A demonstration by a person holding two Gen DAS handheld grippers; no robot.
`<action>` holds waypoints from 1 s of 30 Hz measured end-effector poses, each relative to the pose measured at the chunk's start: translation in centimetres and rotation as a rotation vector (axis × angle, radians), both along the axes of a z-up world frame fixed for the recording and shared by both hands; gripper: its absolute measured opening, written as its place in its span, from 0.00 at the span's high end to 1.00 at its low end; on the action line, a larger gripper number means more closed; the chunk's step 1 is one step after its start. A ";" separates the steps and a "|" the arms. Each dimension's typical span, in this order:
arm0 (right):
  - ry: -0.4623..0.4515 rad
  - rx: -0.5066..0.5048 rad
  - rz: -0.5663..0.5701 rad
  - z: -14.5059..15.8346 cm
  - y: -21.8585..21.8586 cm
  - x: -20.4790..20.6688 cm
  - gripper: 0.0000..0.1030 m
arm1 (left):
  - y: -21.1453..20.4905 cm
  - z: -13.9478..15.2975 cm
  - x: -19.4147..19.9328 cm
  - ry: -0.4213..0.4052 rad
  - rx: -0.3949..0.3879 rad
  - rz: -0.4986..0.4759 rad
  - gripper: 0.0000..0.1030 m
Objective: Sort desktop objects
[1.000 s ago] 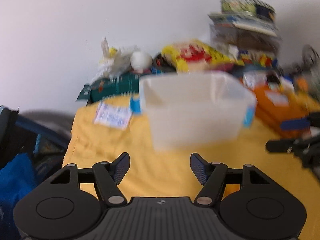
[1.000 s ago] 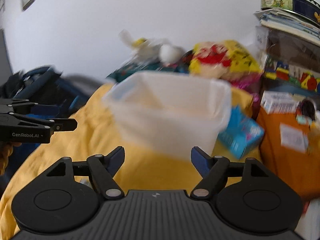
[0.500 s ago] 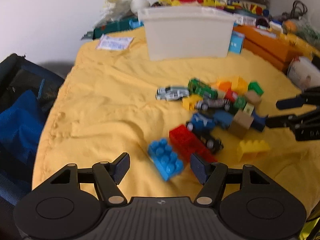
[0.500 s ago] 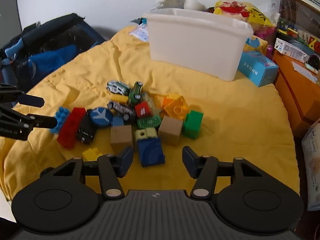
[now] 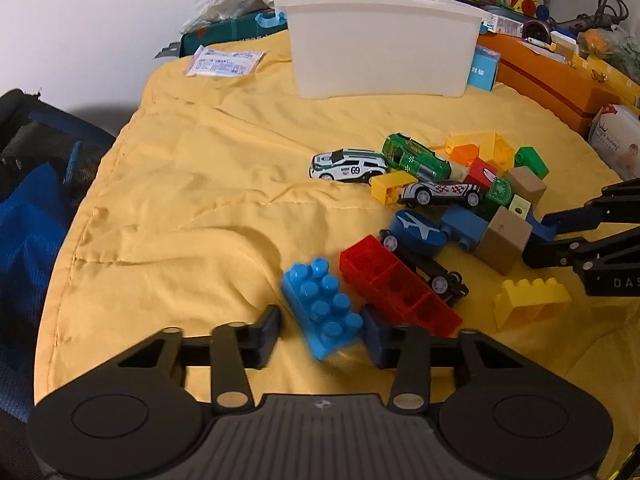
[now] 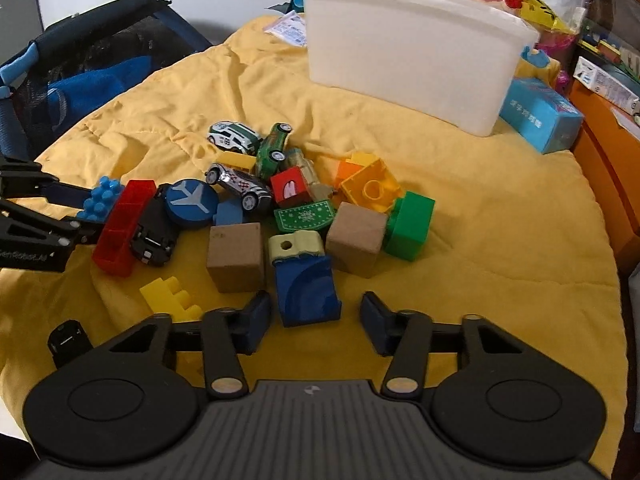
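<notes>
A heap of toy cars and blocks lies on a yellow cloth (image 5: pixel 180 208). My left gripper (image 5: pixel 322 332) is open, its jaws on either side of a light blue studded brick (image 5: pixel 324 308) next to a red brick (image 5: pixel 396 292). My right gripper (image 6: pixel 316 316) is open around a dark blue block (image 6: pixel 306 292), with brown cubes (image 6: pixel 236 256) just beyond. A white-green car (image 5: pixel 348 166), a green car (image 5: pixel 416 158) and a silver car (image 5: pixel 440 194) lie in the heap. A white bin (image 5: pixel 380 40) stands at the back; it also shows in the right wrist view (image 6: pixel 412 52).
A yellow stepped brick (image 6: pixel 172 296) and a small black piece (image 6: pixel 68 338) lie near my right gripper. A cyan box (image 6: pixel 540 118) and orange boxes (image 5: pixel 560 76) stand right of the bin. A dark chair with blue fabric (image 6: pixel 88 68) is at the left edge. Clutter lines the wall.
Both grippers have tipped down from facing the bin and moved in on the heap. The left now straddles the light blue brick, the right the dark blue block.
</notes>
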State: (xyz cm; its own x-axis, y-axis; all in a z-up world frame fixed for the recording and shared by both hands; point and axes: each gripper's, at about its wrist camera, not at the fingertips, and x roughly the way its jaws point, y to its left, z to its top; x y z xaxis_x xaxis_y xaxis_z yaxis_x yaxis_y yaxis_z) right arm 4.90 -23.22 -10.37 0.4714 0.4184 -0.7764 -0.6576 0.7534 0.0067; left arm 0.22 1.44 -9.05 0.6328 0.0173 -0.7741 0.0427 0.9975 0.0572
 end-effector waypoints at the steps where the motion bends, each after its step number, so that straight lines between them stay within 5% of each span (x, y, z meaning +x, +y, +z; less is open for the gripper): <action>1: 0.003 0.004 0.007 0.1 0.1 0.1 0.65 | 0.0 0.0 0.0 -0.003 0.004 -0.003 0.69; 8: -0.003 0.062 -0.016 1.5 -1.2 -0.3 0.66 | 0.7 1.7 -0.4 -0.052 0.007 -0.010 0.70; 16: -0.071 0.167 -0.091 6.2 -3.0 -0.3 0.66 | 1.2 7.9 1.4 -0.190 -0.038 0.013 0.70; 24: -0.191 0.305 -0.147 15.0 -2.0 6.6 0.65 | 0.5 15.7 9.7 -0.319 -0.066 -0.018 0.70; 30: -0.240 0.300 -0.165 18.6 -0.6 13.9 0.65 | -0.3 18.4 16.2 -0.355 -0.063 -0.026 0.71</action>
State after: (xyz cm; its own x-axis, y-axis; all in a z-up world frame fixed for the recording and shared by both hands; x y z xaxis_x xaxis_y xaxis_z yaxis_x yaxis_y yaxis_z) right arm 18.77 -23.82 8.22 0.7039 0.5125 -0.4917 -0.5374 0.8370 0.1031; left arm 16.39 1.18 9.35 0.8619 -0.0435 -0.5052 0.0571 0.9983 0.0114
